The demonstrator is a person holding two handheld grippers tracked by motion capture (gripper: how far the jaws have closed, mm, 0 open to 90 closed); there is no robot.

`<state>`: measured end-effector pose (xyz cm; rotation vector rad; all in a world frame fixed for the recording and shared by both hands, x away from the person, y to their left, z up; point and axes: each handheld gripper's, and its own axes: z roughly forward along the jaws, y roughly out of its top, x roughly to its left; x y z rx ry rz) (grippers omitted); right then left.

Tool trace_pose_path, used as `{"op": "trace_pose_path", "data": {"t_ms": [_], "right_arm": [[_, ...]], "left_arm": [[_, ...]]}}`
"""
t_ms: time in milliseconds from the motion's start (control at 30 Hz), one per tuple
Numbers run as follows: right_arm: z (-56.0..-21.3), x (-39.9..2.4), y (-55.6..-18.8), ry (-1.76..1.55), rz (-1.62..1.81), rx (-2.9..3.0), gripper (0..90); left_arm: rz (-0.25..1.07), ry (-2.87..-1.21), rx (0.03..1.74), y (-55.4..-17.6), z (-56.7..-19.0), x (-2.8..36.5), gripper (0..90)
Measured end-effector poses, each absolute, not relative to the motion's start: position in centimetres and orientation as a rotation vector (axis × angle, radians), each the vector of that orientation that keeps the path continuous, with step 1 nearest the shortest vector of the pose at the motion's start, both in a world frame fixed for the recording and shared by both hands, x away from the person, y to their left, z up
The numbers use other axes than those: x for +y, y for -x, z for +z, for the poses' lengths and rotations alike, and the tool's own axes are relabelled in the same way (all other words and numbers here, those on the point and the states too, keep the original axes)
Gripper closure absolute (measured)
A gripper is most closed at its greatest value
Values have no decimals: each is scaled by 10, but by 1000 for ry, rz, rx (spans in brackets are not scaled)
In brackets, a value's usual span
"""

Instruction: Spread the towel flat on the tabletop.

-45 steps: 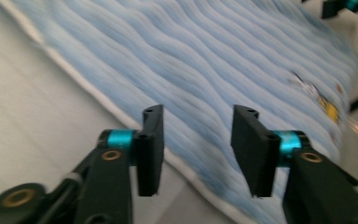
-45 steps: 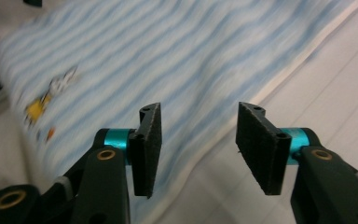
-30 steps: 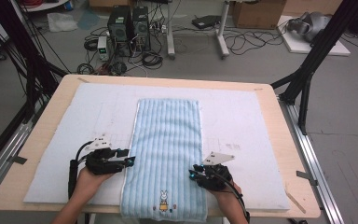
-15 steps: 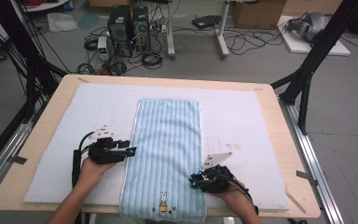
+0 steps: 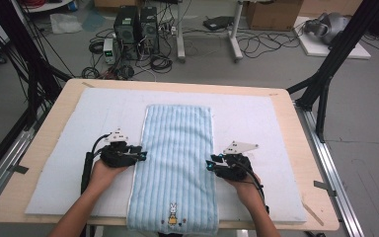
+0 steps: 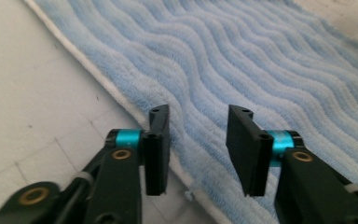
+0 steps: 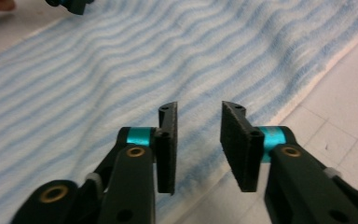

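Observation:
A light blue striped towel (image 5: pixel 177 148) lies flat lengthwise on a white mat (image 5: pixel 256 123), with a small rabbit motif (image 5: pixel 171 212) at its near end. My left gripper (image 5: pixel 140 154) sits at the towel's left edge. In the left gripper view the gripper (image 6: pixel 198 121) has a gap between its jaws; they have just been closing over the towel (image 6: pixel 261 60) and its white hem, and the pads do not press it. My right gripper (image 5: pixel 211 165) is at the towel's right edge. In the right gripper view the gripper (image 7: pixel 198 116) is open above the towel (image 7: pixel 98 70).
The mat covers most of a wooden table (image 5: pixel 301 148). Black frame legs (image 5: pixel 325 74) stand at both sides. Computers (image 5: pixel 135 24), cables and boxes lie on the floor beyond the far edge. The other gripper (image 7: pixel 70 3) shows across the towel in the right gripper view.
Both hands have moved away from the near edge, up along the towel's sides. The left gripper has also come closer to the towel's left hem.

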<state>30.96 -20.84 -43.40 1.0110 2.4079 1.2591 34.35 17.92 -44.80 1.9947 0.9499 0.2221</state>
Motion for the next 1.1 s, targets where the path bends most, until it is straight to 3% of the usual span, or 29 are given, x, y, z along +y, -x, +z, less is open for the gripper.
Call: {"op": "trace_pose_path", "data": {"t_ms": [167,233,367,433,500,567,633,867,1100], "right_arm": [[-442,-199,-315,-1002,1185,2471,697],[-446,-194,-315,-988,1128,2502,707],[-445,-194,-313,-975,1109,2523,819],[-442,-195,-312,-976,1090,2566,834],[-441,-195,-312,-957,1085,2586,793],[-439,-197,-316,-944,1127,2566,736],[-435,-202,-323,-964,1192,2510,715],[-424,-216,-366,-1103,1217,2347,713],[-431,-214,-372,-1121,1201,2373,696]], "left_arm": [[250,-2044,942,-342,-448,176,763],[261,-2058,948,-340,-447,177,857],[239,-2084,941,-338,-445,179,878],[215,-2094,941,-339,-443,183,877],[231,-2084,946,-342,-442,185,816],[264,-2031,966,-351,-440,190,619],[307,-1959,971,-362,-437,194,563],[354,-1877,1079,-417,-426,193,544],[357,-1892,1174,-464,-438,185,579]]}}
